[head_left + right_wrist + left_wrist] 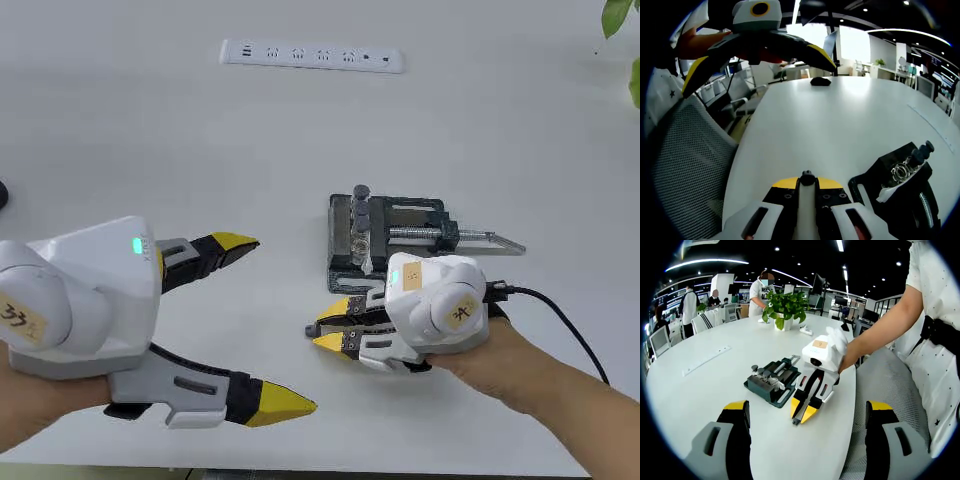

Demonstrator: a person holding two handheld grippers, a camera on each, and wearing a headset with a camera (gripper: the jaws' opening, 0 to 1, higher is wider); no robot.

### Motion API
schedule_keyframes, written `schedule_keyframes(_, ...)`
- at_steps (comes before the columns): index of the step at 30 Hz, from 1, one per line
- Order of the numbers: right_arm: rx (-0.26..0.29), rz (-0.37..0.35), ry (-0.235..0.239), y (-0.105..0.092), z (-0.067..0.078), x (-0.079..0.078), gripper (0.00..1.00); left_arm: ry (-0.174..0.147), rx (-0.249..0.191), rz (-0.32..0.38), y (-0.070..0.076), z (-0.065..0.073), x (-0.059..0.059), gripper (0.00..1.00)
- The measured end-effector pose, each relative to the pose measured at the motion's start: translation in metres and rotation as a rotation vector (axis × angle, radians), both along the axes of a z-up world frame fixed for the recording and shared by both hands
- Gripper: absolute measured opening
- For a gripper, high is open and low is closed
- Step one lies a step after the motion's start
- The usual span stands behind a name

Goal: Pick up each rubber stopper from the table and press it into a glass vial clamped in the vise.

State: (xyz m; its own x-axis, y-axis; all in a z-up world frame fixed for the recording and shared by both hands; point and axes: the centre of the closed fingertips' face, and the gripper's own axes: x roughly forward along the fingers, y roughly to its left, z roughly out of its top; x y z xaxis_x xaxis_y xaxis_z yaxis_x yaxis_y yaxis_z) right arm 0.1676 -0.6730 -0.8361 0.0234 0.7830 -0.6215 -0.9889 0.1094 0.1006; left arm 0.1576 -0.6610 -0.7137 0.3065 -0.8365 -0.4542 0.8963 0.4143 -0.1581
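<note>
Small dark rubber stopper [807, 176] pinched in closed tips of right claw [318, 335], just beside dark green metal vise [420, 212] gripping clear glass vials [358, 238] on white counter [200, 150]. Left claw [270, 322] spread wide, empty. Carrying step, likely; next: align stopper over unstoppered vial, press down.

Left claw [278, 322] at lower left, jaws spread wide. Right claw [322, 327] just beside vise [405, 214], jaws pinched on small dark stopper [311, 329]. Vials [359, 222] upright in vise.
</note>
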Motion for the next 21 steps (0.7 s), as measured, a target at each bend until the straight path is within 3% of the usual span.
schedule_keyframes(6,0.011,0.001,-0.002,-0.002,0.007,-0.001,0.07,-0.002,-0.001,-0.001,-0.001,0.0,0.001,0.96)
schedule_keyframes(13,0.051,0.007,0.0,-0.014,0.029,-0.002,0.07,-0.011,-0.009,-0.009,-0.004,0.003,0.001,0.94)
schedule_keyframes(18,0.13,-0.003,0.029,-0.029,0.063,-0.005,0.07,-0.029,-0.017,-0.016,-0.009,0.007,0.002,0.89)
schedule_keyframes(21,0.199,-0.022,0.047,-0.04,0.093,-0.005,0.07,-0.047,-0.02,-0.028,-0.014,0.01,0.003,0.86)
